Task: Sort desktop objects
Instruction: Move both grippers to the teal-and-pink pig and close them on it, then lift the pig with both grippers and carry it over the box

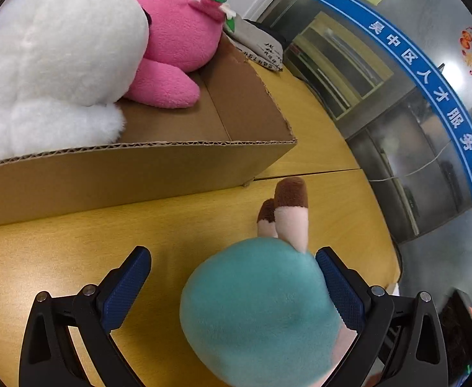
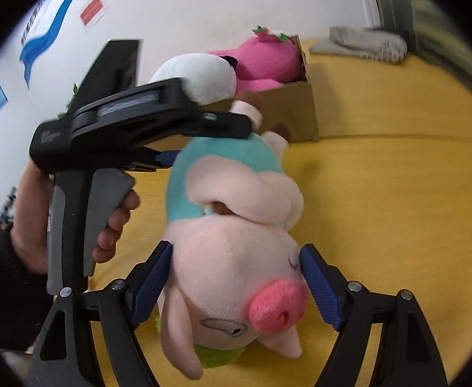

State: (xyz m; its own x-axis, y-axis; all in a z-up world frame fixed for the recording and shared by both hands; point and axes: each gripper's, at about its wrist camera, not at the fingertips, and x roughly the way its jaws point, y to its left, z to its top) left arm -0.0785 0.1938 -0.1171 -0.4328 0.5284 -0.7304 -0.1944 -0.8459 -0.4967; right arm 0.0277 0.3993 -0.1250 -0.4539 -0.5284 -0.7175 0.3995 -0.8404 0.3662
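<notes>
Left wrist: left gripper [image 1: 234, 277] jaws wide, straddling pig plush [image 1: 258, 309] teal body, feet toward cardboard box [image 1: 139, 167], left pad clear; right wrist: right gripper [image 2: 236, 285] pads flank its head, snout toward camera, grip unclear, on yellow table [image 2: 397, 209].

The cardboard box [image 1: 158, 167], crowded by 2 plush toys [image 1: 74, 48], blocks the table's [image 1: 58, 251] far-left side; its right stays passable.

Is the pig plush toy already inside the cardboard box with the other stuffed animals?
No, the pig plush toy lies on the yellow table, outside the cardboard box.
</notes>
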